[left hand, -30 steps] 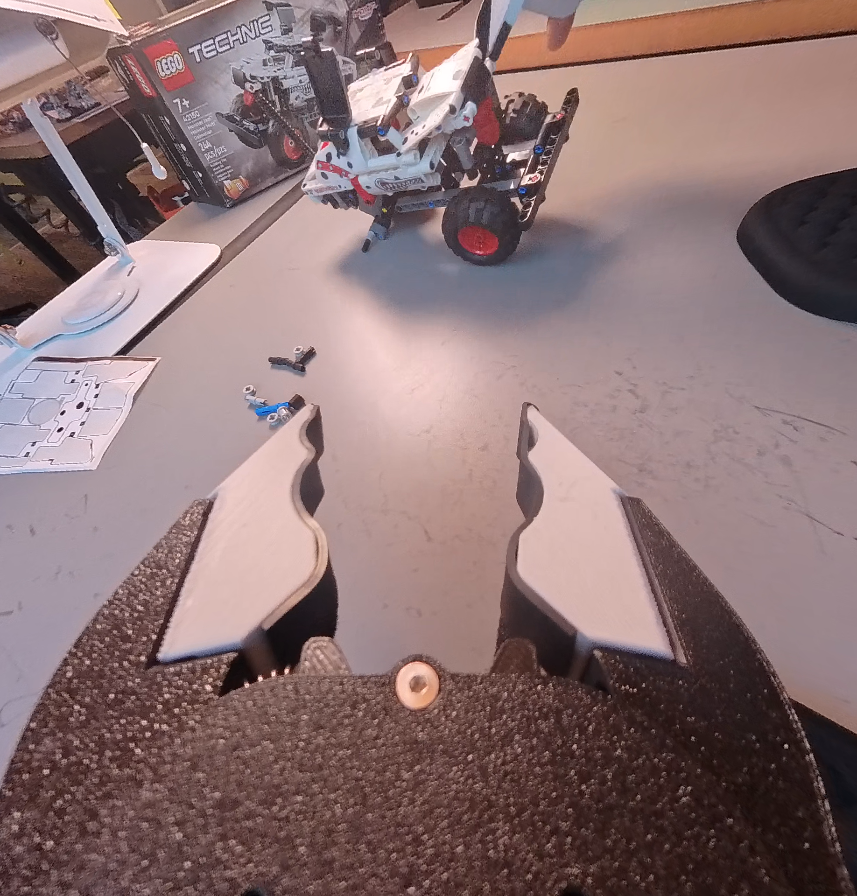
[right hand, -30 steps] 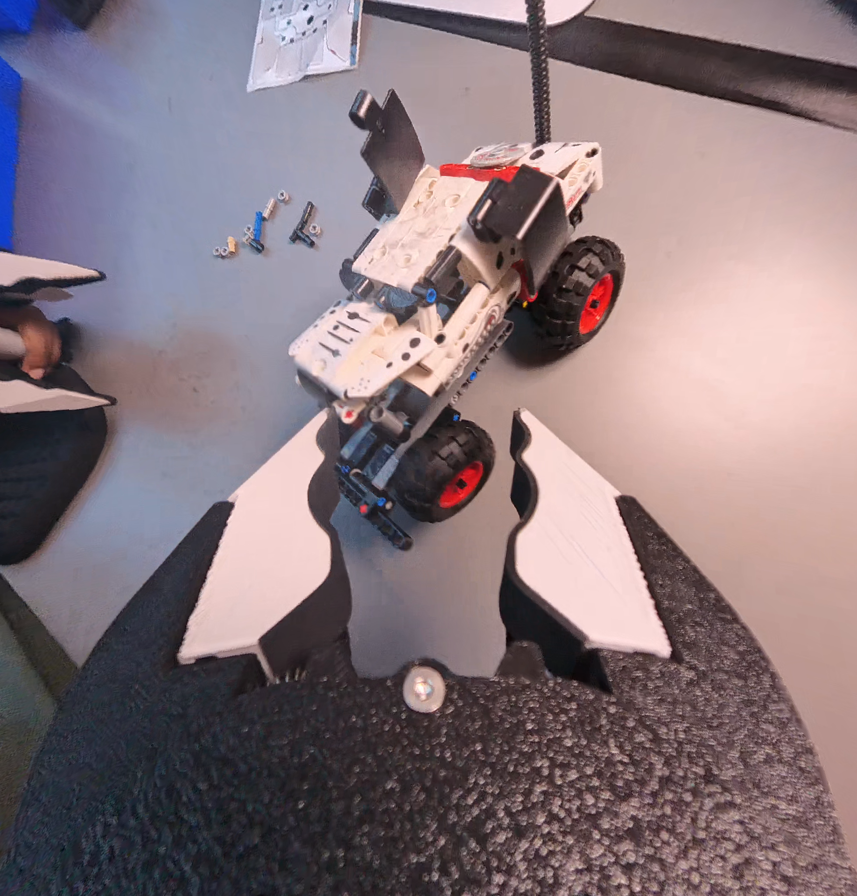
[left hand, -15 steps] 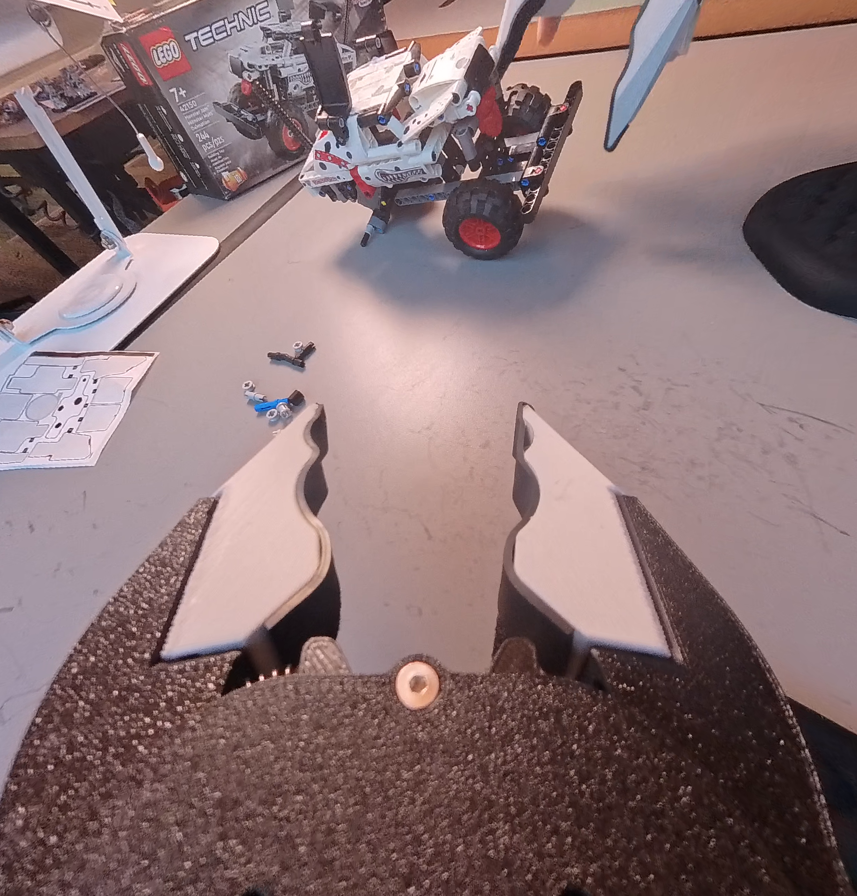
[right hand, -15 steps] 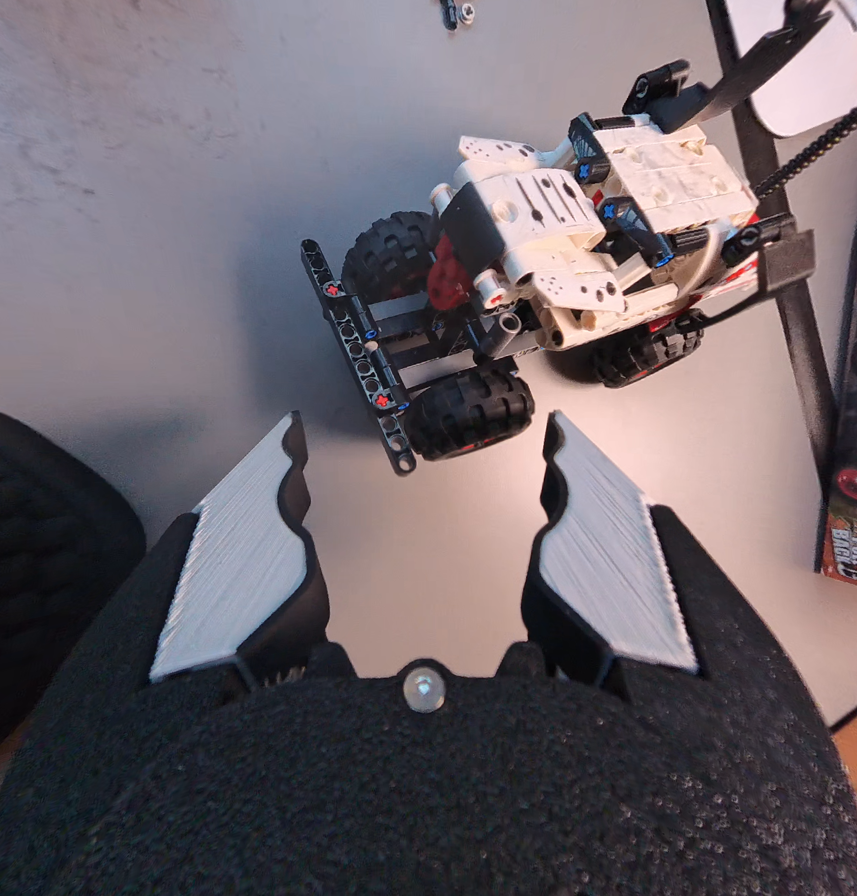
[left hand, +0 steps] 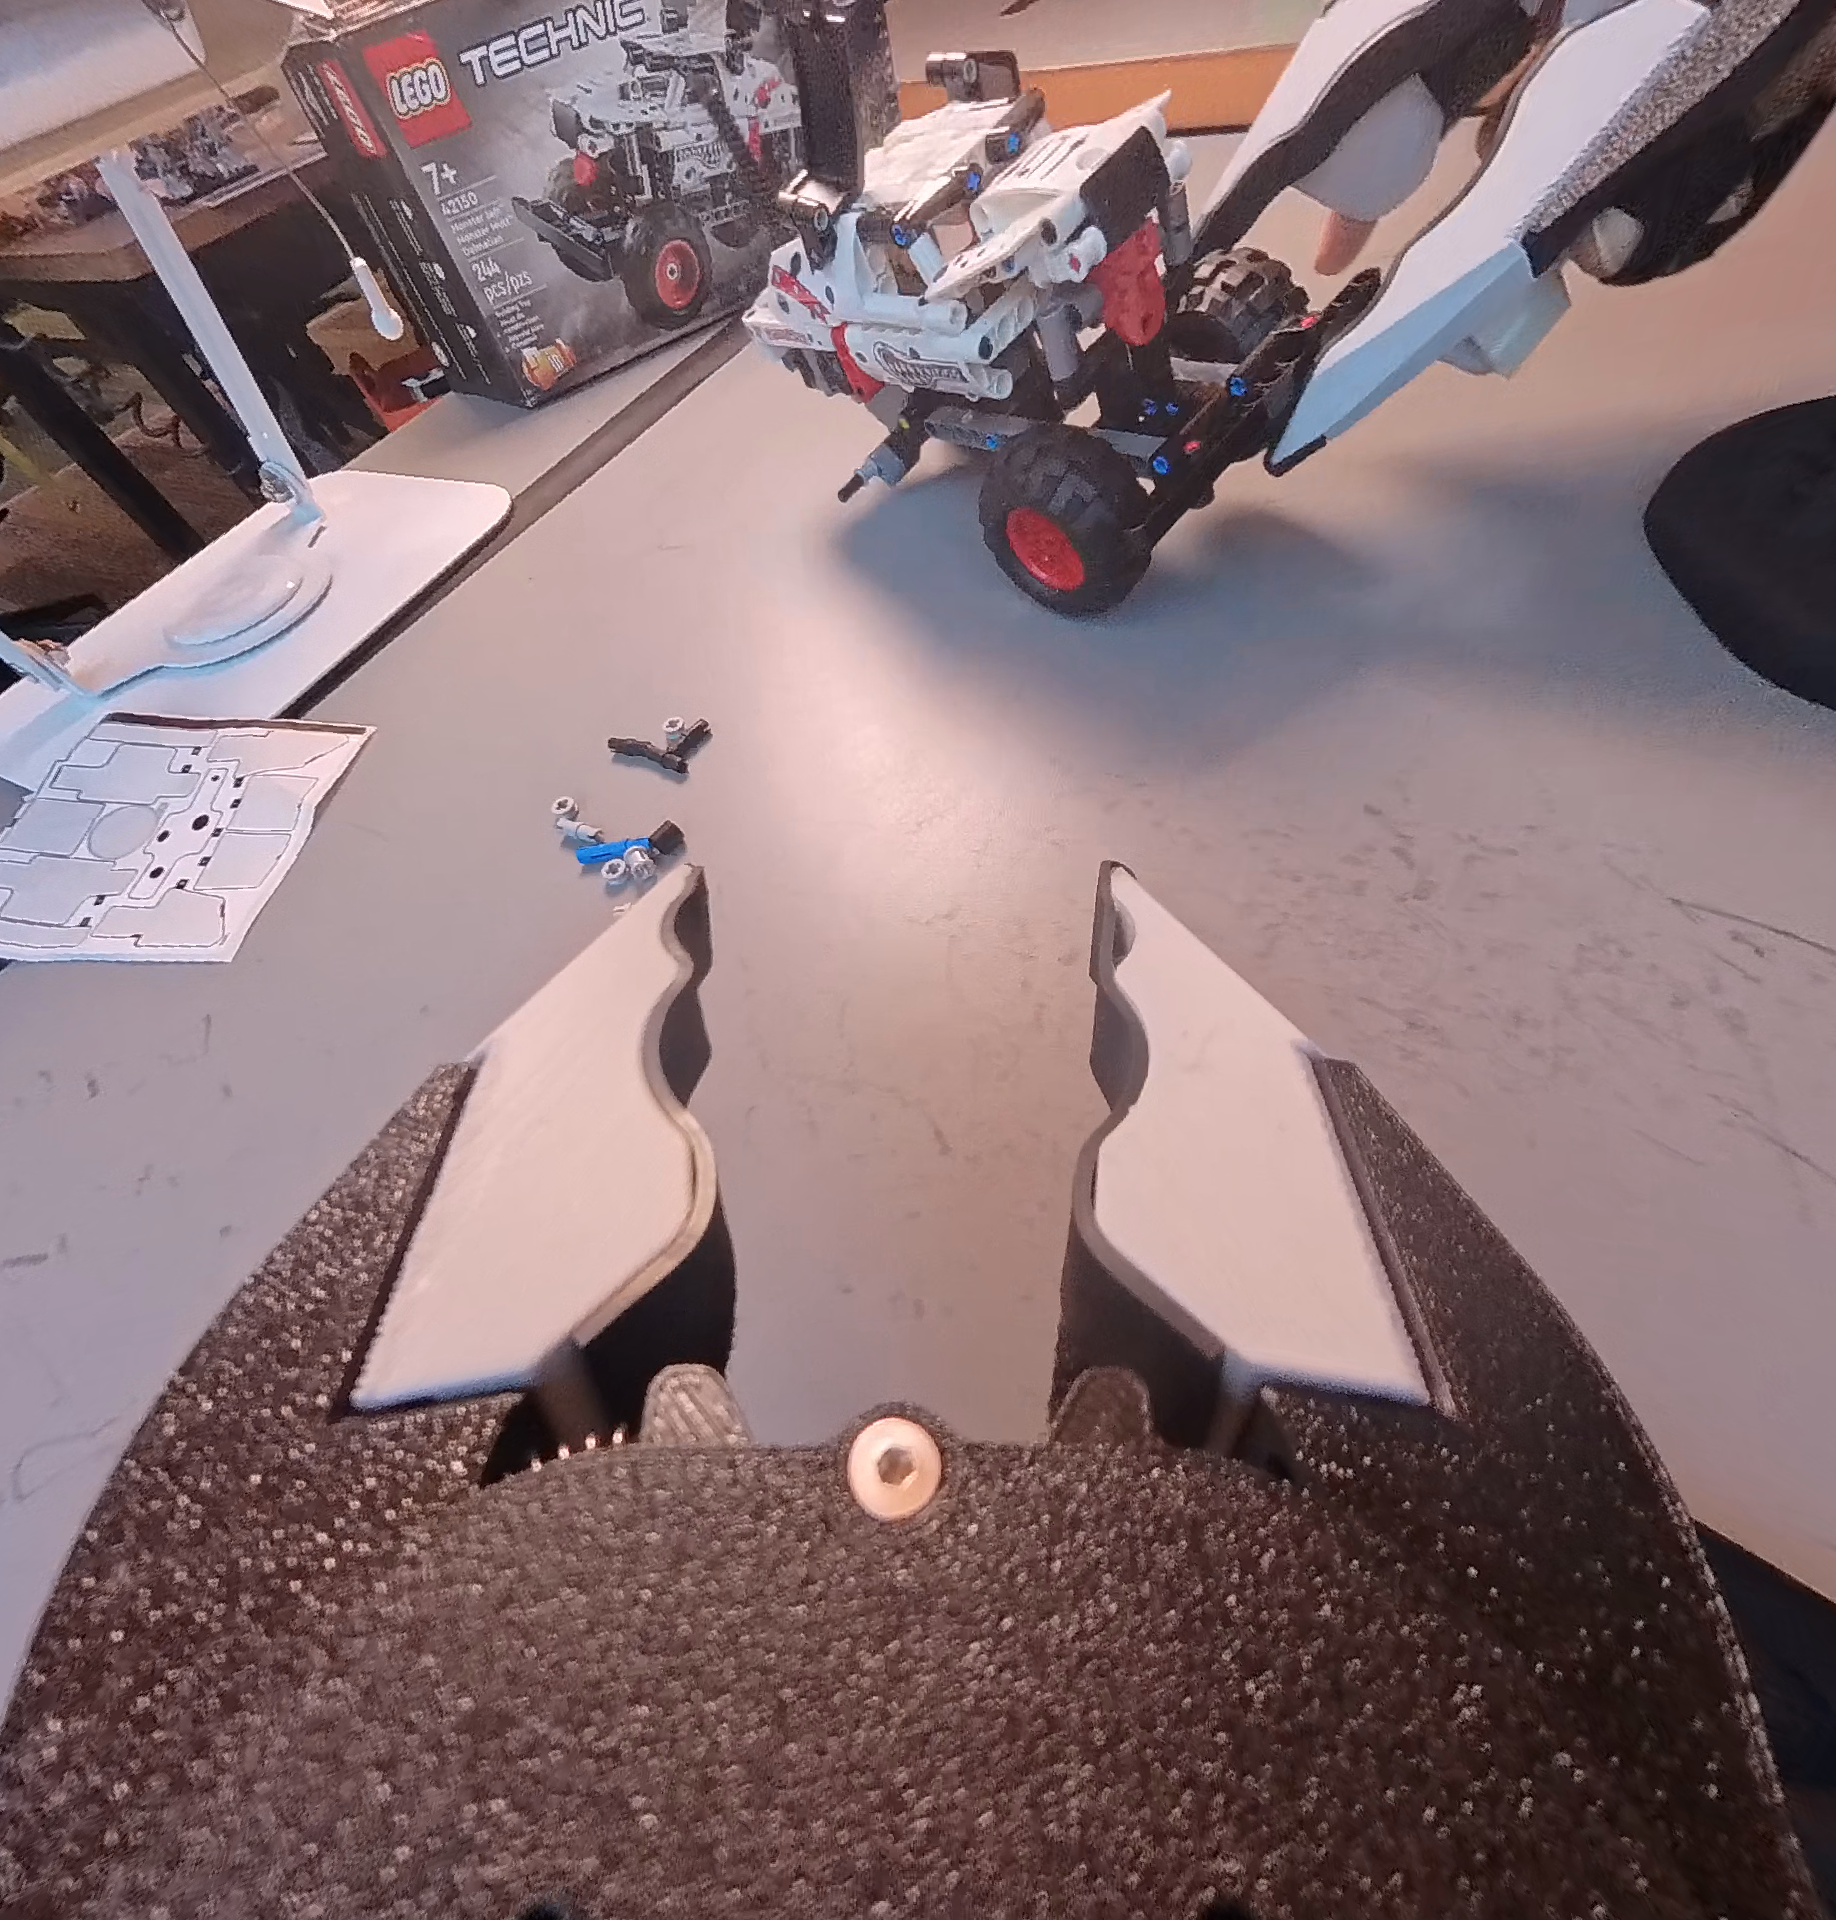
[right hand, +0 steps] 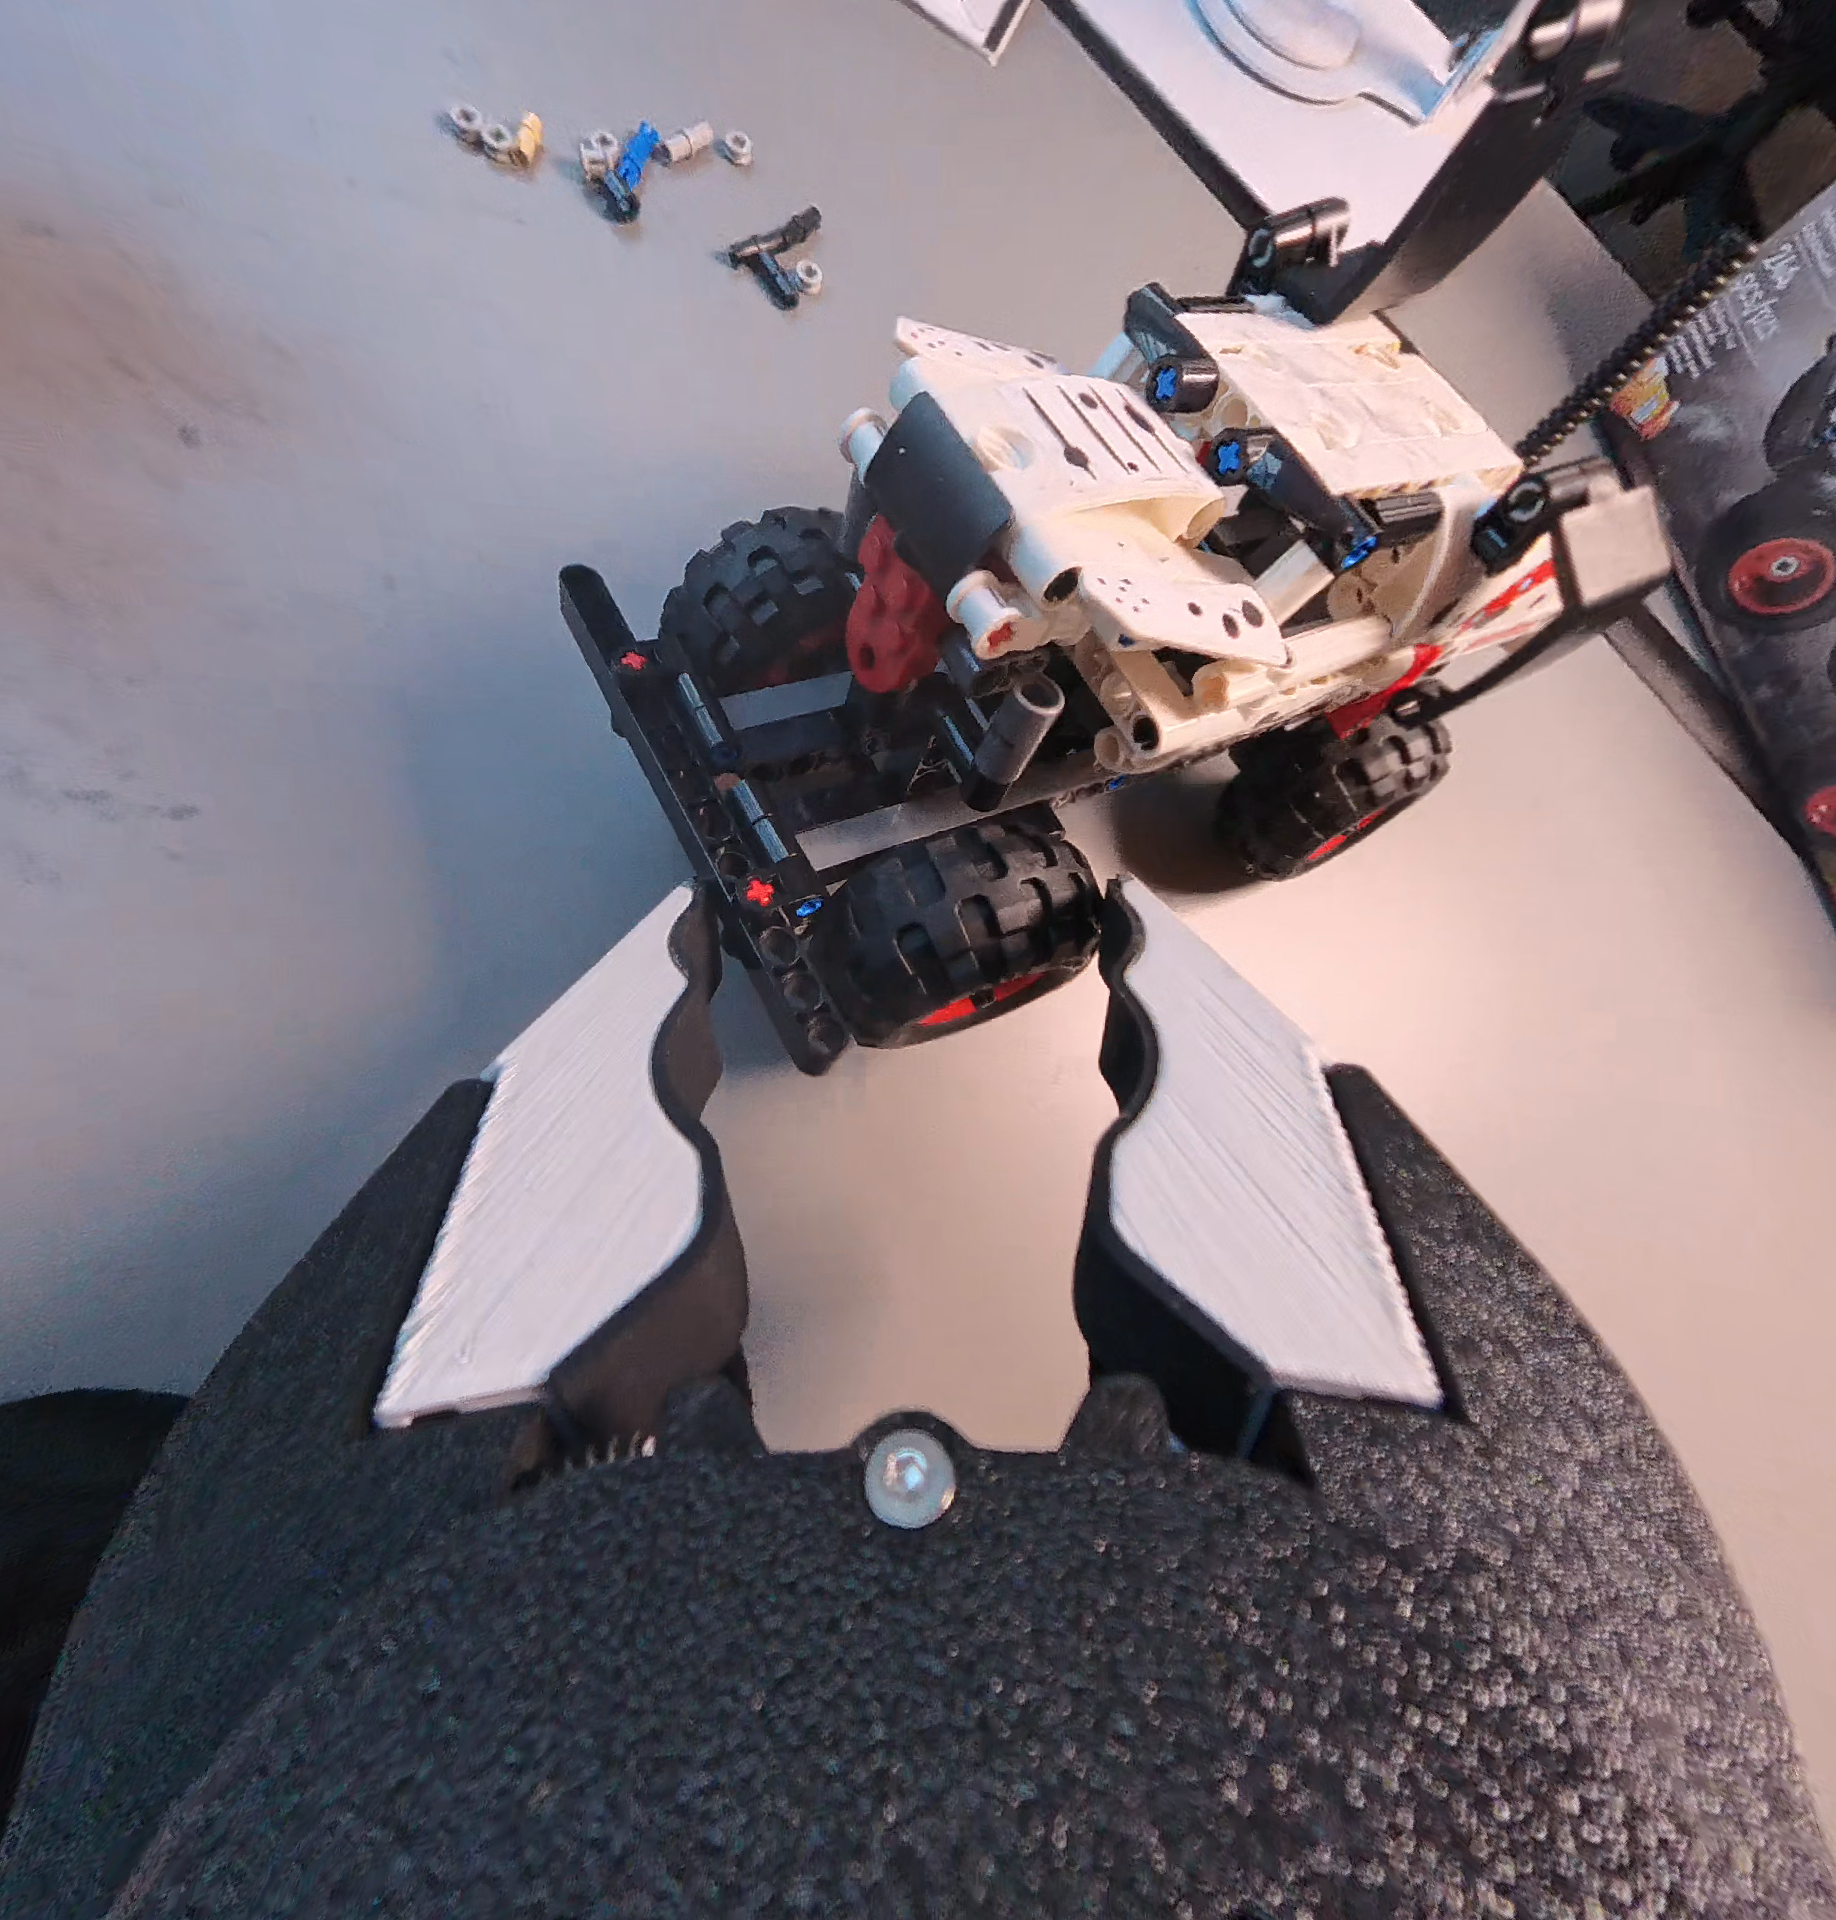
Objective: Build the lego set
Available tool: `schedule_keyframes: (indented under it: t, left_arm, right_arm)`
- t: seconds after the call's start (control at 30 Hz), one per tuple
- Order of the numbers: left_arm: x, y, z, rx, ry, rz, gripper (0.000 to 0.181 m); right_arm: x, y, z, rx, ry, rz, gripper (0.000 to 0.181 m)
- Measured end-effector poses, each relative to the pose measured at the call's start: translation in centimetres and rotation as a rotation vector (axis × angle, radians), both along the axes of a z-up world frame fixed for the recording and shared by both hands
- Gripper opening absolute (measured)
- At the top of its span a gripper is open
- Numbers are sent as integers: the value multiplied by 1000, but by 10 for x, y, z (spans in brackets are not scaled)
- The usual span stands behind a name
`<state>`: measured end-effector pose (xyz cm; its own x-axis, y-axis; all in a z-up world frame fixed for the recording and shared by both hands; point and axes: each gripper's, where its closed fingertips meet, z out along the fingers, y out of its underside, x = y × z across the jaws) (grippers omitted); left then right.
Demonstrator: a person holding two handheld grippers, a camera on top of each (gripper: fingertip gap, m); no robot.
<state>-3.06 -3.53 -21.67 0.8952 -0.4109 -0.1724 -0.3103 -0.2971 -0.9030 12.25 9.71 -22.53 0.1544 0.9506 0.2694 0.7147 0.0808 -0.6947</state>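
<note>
My right gripper (right hand: 906, 935) is spread wide and grasping nothing, its tips straddling the near end of the truck (right hand: 1080, 644), which stands on the grey table (right hand: 270, 623). The black rear beam (right hand: 706, 821) sits at about eleven o'clock from my gap, just inside my left tip, and the nearest red-hubbed wheel (right hand: 961, 920) fills the space up to my right tip; whether either tip touches yet I cannot tell. The truck's long axis runs away from me toward one or two o'clock, nose pointing at the set's box (right hand: 1787, 582), so I judge that closing would pinch across the beam and wheel together, not along the body. My left gripper (left hand: 898, 883) is likewise splayed and empty, hovering over bare table well apart from the truck, which lies at about one o'clock from it. The loose small pieces (left hand: 623, 821) lie just beside its left tip, at eleven o'clock, with a paper sheet (left hand: 145, 831) farther out toward nine. My right is plainly the nearer to the truck; my left is nearer to the spare parts.
</note>
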Motion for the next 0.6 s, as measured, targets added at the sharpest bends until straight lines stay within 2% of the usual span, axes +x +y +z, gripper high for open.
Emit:
schedule_keyframes:
  t: [0.1,0.2,0.37,0.47,0.6]
  left_arm:
    - [-1,0,1,2,-2,4,71]
    - [-1,1,0,-3,-4,7,71]
    - [-2,2,-2,-16,-3,11,71]
    - [-2,2,-2,-17,0,17,71]
    - [-3,3,-3,-22,7,20,70]
  right_arm:
    - [-2,-24,3,-67,86,-75,72]
    - [-5,-57,-9,-154,101,-21,70]
    - [-1,-63,-4,-192,102,130,75]
    - [9,-58,19,-143,92,256,59]
    - [13,-33,57,77,42,385,60]
